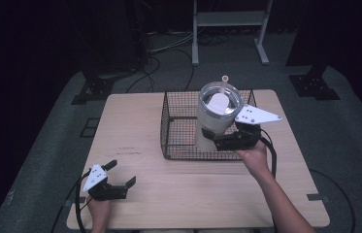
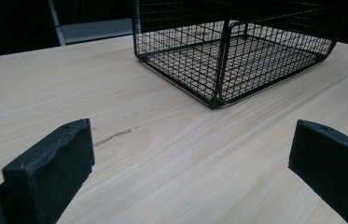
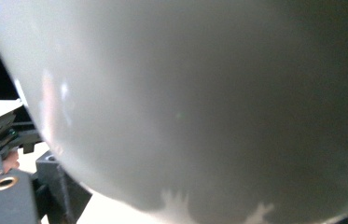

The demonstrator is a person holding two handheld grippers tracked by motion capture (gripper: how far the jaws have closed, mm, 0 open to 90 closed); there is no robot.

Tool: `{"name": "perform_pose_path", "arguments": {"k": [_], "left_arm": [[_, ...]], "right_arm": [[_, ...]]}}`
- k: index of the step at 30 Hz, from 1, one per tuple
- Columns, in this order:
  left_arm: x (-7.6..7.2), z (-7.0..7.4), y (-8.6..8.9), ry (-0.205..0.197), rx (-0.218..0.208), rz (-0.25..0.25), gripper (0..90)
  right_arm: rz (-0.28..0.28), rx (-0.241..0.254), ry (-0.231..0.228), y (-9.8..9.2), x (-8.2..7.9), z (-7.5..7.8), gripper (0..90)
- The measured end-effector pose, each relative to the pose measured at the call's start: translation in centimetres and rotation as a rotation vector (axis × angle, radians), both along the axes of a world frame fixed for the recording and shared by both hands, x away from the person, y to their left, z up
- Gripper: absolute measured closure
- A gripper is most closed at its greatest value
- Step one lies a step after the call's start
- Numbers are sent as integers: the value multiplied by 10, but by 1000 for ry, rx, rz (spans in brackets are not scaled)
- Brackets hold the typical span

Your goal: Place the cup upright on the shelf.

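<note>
A white tumbler (image 1: 215,121) with a clear lid and a straw (image 1: 225,79) stands upright within the black wire basket (image 1: 178,141) at the table's back middle. My right gripper (image 1: 211,138) is shut on the tumbler's lower body from the near right. Whether the tumbler's base touches the basket floor I cannot tell. Up close, the tumbler's white wall (image 3: 209,102) curves between the right jaws. My left gripper (image 1: 122,173) rests near the table's front left corner, open with nothing between its fingers. Past the left gripper (image 2: 190,154), the basket (image 2: 218,51) shows bare mesh.
The light wooden table (image 1: 135,126) has bare room left of and in front of the basket. Cables trail from both grippers over the near edge. A white frame stand (image 1: 229,19) and floor cables lie beyond the table.
</note>
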State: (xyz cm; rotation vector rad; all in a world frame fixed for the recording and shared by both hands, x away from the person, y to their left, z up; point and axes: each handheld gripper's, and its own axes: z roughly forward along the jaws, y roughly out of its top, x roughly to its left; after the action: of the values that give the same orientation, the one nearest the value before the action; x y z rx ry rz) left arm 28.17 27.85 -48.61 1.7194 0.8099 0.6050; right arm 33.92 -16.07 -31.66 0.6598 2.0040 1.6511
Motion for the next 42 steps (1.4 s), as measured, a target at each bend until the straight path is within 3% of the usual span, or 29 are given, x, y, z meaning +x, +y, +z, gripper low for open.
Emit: {"name": "perform_pose_path", "arguments": {"k": [8, 10, 20, 32, 42], "left_arm": [[0, 0, 0, -1, -5, -2, 0], [0, 0, 0, -2, -6, -3, 0], [0, 0, 1, 0, -4, -5, 0], [0, 0, 1, -2, -8, -7, 0], [0, 0, 1, -7, -10, -8, 0]], "right_arm": [[-8, -28, 8, 16, 38, 1, 92], [-9, -28, 8, 17, 41, 1, 92], [-24, -25, 57, 32, 85, -15, 92], [-35, -30, 88, 38, 109, -29, 92], [5, -62, 131, 51, 132, -44, 92]]}}
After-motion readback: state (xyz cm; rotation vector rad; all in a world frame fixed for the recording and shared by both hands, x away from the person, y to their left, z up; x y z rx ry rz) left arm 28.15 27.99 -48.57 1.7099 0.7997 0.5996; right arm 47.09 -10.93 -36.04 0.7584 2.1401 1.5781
